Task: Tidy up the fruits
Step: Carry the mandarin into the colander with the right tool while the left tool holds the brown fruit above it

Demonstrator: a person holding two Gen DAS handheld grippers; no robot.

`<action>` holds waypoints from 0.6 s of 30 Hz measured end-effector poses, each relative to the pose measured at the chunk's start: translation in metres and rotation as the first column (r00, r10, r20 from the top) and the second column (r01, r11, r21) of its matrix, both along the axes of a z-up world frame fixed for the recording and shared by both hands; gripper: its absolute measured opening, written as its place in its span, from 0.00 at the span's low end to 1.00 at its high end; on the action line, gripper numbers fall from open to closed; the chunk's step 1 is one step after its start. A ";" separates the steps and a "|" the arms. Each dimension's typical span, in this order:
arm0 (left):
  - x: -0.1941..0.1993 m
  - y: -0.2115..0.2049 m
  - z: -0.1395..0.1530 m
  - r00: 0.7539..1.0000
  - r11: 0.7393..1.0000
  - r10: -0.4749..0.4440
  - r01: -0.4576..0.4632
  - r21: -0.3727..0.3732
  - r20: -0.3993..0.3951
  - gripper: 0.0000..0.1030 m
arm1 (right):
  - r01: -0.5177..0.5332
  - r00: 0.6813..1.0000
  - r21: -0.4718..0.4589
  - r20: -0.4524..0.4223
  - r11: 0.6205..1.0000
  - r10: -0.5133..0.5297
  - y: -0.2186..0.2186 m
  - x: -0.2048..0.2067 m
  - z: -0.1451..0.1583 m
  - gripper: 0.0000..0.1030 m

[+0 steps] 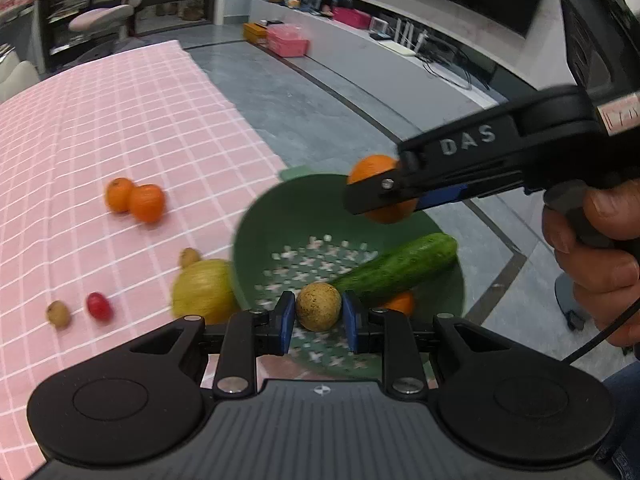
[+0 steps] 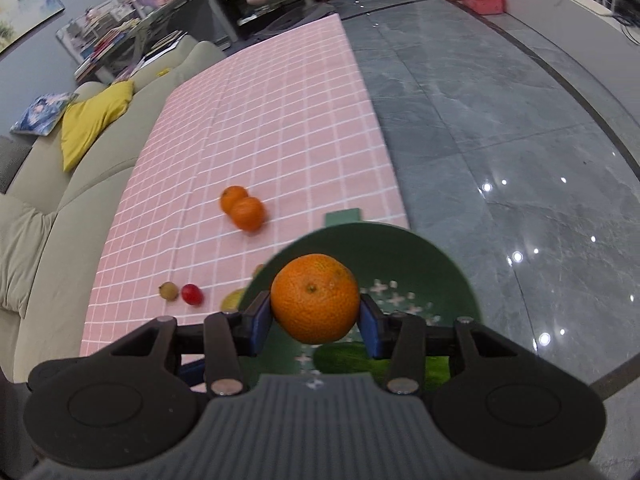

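My left gripper (image 1: 319, 322) is shut on a small tan round fruit (image 1: 318, 306), held over the green perforated bowl (image 1: 256, 240). Inside the bowl lie a cucumber (image 1: 400, 269) and an orange fruit (image 1: 400, 303), partly hidden. My right gripper (image 2: 316, 322) is shut on an orange (image 2: 315, 297) above the same bowl (image 2: 420, 256); from the left wrist it shows at the right, with the orange (image 1: 370, 170) over the bowl's far rim. Loose on the pink checked cloth (image 1: 120, 120) are two oranges (image 1: 136, 200), a yellow fruit (image 1: 204, 290), a red fruit (image 1: 99, 306) and two small tan fruits (image 1: 59, 313).
The bowl sits at the table's right edge, with grey tiled floor (image 2: 500, 140) beyond. A beige sofa (image 2: 52, 200) with a yellow cushion runs along the table's left side. A person's hand (image 1: 600, 248) grips the right gripper's handle. A TV shelf lines the far wall.
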State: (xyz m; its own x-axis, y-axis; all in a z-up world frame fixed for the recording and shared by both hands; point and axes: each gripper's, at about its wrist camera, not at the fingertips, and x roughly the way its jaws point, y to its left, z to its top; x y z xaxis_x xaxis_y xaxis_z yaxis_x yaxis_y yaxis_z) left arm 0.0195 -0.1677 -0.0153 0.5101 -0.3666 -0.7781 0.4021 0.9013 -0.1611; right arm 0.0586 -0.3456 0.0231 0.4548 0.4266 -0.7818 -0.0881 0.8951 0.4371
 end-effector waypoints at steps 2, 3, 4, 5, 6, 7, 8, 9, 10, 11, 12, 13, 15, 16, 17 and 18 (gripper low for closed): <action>0.004 -0.013 -0.005 1.000 1.000 -0.016 0.016 0.016 -0.008 0.28 | 0.008 1.000 -0.004 -0.012 1.000 -0.008 -0.004 0.001 -0.005 0.42; 0.005 -0.019 -0.007 1.000 0.999 -0.022 0.023 0.023 -0.011 0.28 | 0.008 1.000 -0.008 -0.018 1.000 -0.008 -0.005 0.002 -0.008 0.42; 0.006 -0.022 -0.009 1.000 0.999 -0.026 0.026 0.027 -0.014 0.28 | 0.007 1.000 -0.013 -0.023 1.000 -0.007 -0.006 0.004 -0.010 0.42; 0.007 -0.026 -0.011 0.999 0.999 -0.029 0.030 0.030 -0.018 0.28 | 0.006 1.000 -0.020 -0.026 1.000 -0.007 -0.005 0.005 -0.013 0.42; 0.008 -0.028 -0.012 0.999 0.999 -0.030 0.031 0.031 -0.022 0.28 | 0.003 1.000 -0.029 -0.028 1.000 -0.004 -0.004 0.006 -0.014 0.42; 0.009 -0.030 -0.013 0.999 0.999 -0.031 0.032 0.032 -0.028 0.28 | -0.004 1.000 -0.038 -0.030 0.999 0.002 -0.002 0.008 -0.016 0.42; 0.011 -0.033 -0.015 0.999 0.999 -0.032 0.033 0.037 -0.036 0.28 | -0.010 0.999 -0.048 -0.032 0.999 0.008 0.000 0.009 -0.017 0.42; 0.011 -0.035 -0.017 0.999 0.998 -0.031 0.033 0.044 -0.042 0.28 | -0.017 0.999 -0.059 -0.033 0.998 0.015 0.002 0.010 -0.019 0.42; 0.013 -0.037 -0.018 0.998 0.998 -0.029 0.032 0.052 -0.048 0.28 | -0.024 0.999 -0.074 -0.032 0.997 0.022 0.004 0.011 -0.020 0.42; 0.014 -0.038 -0.021 0.998 0.998 -0.029 0.032 0.063 -0.058 0.28 | -0.030 0.999 -0.089 -0.032 0.996 0.027 0.006 0.011 -0.020 0.42; 0.015 -0.039 -0.023 0.998 0.997 -0.028 0.033 0.069 -0.064 0.28 | -0.035 0.999 -0.104 -0.033 0.994 0.032 0.009 0.012 -0.021 0.42; 0.015 -0.040 -0.025 0.997 0.997 -0.030 0.036 0.074 -0.072 0.28 | -0.040 0.999 -0.116 -0.036 0.992 0.036 0.011 0.013 -0.023 0.42; 0.016 -0.041 -0.029 0.997 0.996 -0.031 0.037 0.080 -0.076 0.28 | -0.045 0.998 -0.132 -0.047 0.990 0.039 0.012 0.015 -0.026 0.42; 0.016 -0.041 -0.030 0.997 0.996 -0.028 0.034 0.082 -0.076 0.28 | -0.047 0.998 -0.137 -0.054 0.989 0.040 0.012 0.016 -0.028 0.42; 0.016 -0.040 -0.032 0.997 0.996 -0.027 0.033 0.079 -0.078 0.28 | -0.048 0.997 -0.141 -0.061 0.989 0.040 0.012 0.017 -0.029 0.42; 0.016 -0.040 -0.033 0.996 0.997 -0.026 0.032 0.073 -0.081 0.28 | -0.049 0.997 -0.145 -0.066 0.988 0.040 0.011 0.017 -0.031 0.42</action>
State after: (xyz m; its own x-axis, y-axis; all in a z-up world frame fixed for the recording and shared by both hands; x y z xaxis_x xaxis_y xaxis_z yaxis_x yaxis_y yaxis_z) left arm 0.0352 -0.2076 -0.0484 0.4354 -0.3196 -0.8416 0.4164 0.9003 -0.1265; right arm 0.0757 -0.3342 -0.0077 0.3857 0.3239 -0.8639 -0.1056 0.9457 0.3074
